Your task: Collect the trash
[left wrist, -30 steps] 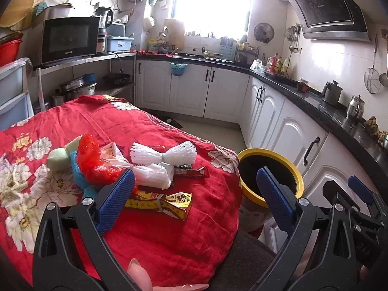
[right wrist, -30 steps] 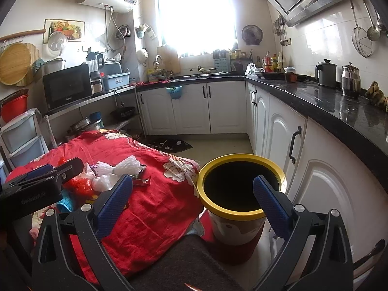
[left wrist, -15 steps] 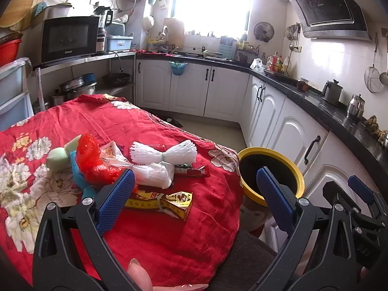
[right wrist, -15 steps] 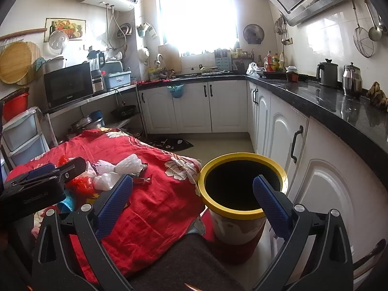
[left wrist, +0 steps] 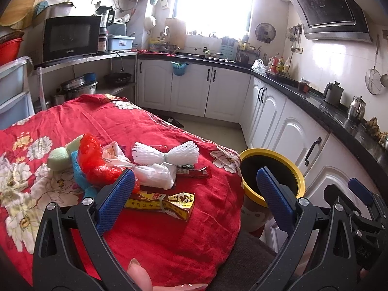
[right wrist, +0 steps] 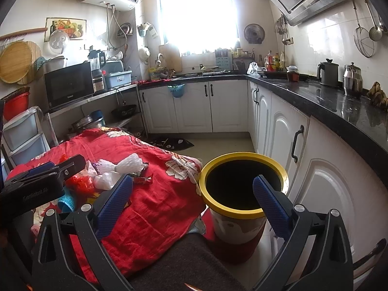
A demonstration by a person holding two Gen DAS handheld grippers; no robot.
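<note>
Trash lies on a table under a red flowered cloth point(left wrist: 169, 223): a white foam net point(left wrist: 167, 154), a crumpled white bag point(left wrist: 155, 175), a red mesh bag point(left wrist: 95, 162), a red wrapper point(left wrist: 196, 172) and a yellow carton point(left wrist: 167, 203). A yellow-rimmed bin point(left wrist: 271, 160) stands on the floor right of the table, also in the right wrist view point(right wrist: 242, 184). My left gripper point(left wrist: 194, 194) is open and empty just behind the carton. My right gripper point(right wrist: 191, 194) is open and empty, near the bin's mouth.
A green and blue sponge point(left wrist: 60, 157) lies left of the red mesh. White cabinets point(left wrist: 286, 126) under a black counter point(right wrist: 339, 106) run close along the right. A microwave point(left wrist: 70, 38) sits on a shelf at the back left. A dark mat point(right wrist: 172, 143) lies on the floor.
Both grippers have stayed open and almost still. The right wrist view has shifted very slightly; the trash has not moved.
</note>
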